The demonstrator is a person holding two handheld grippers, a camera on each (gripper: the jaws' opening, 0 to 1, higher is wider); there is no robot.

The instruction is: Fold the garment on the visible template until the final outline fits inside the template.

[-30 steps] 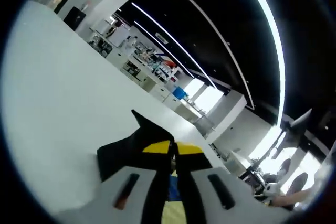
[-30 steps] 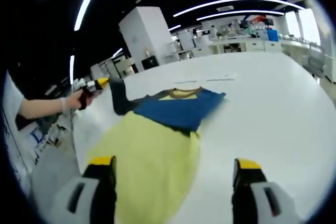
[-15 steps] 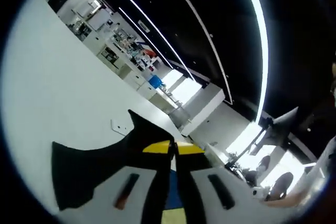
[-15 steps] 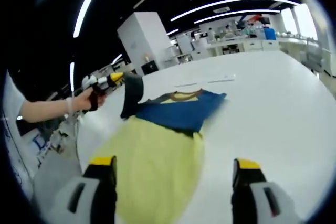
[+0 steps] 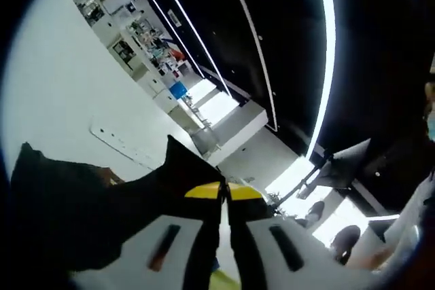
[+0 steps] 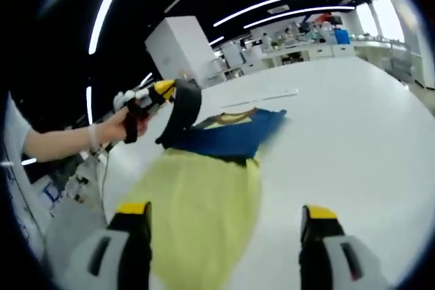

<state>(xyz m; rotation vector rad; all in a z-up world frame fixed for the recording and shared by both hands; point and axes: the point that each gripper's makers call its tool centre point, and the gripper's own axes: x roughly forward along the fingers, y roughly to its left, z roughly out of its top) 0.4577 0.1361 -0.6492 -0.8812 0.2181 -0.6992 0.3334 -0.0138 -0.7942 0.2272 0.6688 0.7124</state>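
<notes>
Left claw (image 6: 165, 88) clamped on black sleeve (image 6: 182, 108), lifted off white counter (image 6: 353, 127); garment (image 6: 204, 188) just ahead of right claw (image 6: 221, 225), jaws wide apart.

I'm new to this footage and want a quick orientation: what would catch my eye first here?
In the right gripper view, the garment, yellow with a blue top part, lies on the white table. The left gripper, held in a person's hand, lifts its black sleeve off the table. In the left gripper view, that black fabric is pinched between the shut jaws, while the right gripper hangs open over the yellow part.
</notes>
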